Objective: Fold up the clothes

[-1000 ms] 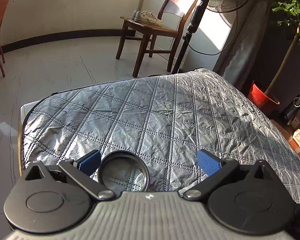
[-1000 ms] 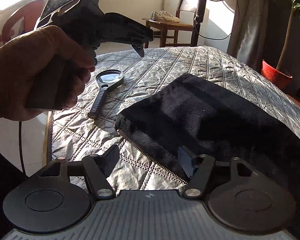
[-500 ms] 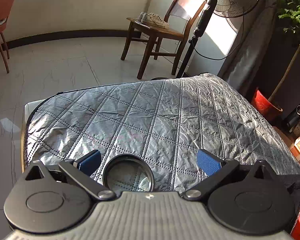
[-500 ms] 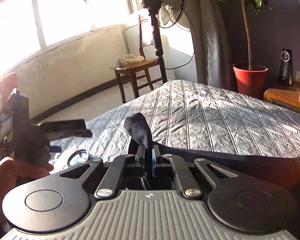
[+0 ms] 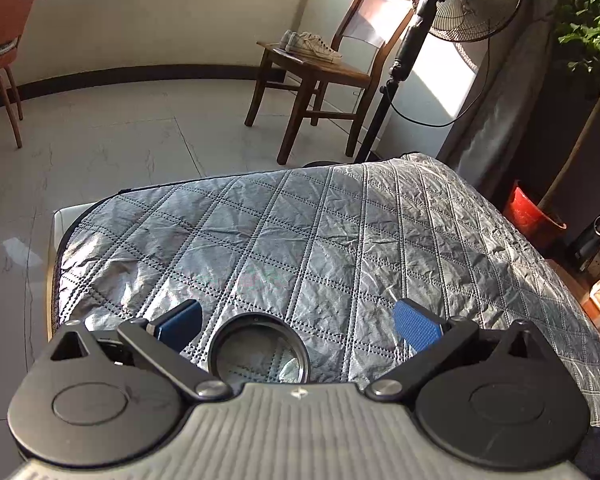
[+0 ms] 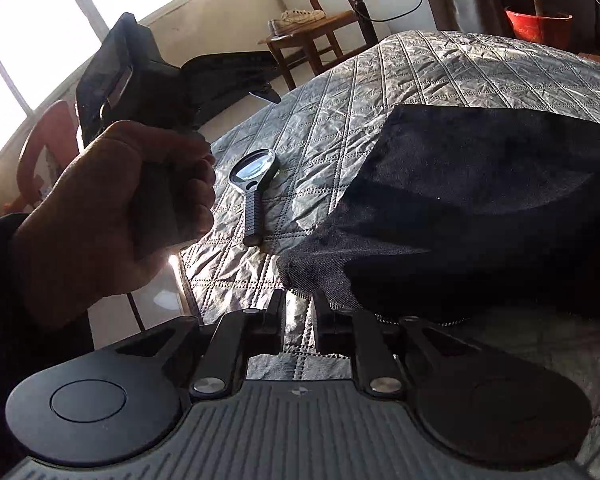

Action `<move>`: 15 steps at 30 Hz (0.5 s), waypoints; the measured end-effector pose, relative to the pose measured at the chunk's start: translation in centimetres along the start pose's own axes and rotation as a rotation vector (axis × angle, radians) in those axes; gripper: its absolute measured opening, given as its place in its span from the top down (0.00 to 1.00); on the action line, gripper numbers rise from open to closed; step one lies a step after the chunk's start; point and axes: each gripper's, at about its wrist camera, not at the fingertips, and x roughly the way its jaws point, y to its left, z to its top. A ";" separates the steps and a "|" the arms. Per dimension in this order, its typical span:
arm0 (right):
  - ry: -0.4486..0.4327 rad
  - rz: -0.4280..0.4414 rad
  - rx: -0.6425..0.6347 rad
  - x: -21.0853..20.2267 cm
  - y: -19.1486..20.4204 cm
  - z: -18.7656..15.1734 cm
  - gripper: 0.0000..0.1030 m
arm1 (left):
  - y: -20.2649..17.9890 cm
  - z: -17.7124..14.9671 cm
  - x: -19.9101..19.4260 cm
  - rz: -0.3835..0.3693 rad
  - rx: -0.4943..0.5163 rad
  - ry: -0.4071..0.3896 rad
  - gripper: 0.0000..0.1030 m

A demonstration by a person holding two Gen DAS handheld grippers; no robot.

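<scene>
Ahead of my right hand-held gripper (image 6: 299, 312) lies matt black woven cloth (image 6: 480, 204) on a crinkled, silvery quilted cover (image 6: 460, 68). To its left sits a magnifying glass (image 6: 254, 188), glossy lens, ribbed black plastic handle.

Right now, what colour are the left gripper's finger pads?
Blue, with a fine textured face on the pads; clearest in the left wrist view.
</scene>
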 end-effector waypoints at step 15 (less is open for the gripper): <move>-0.443 -0.801 0.621 -20.6 -21.0 -7.1 0.36 | -7.9 -4.4 -1.0 -0.208 0.261 0.087 0.01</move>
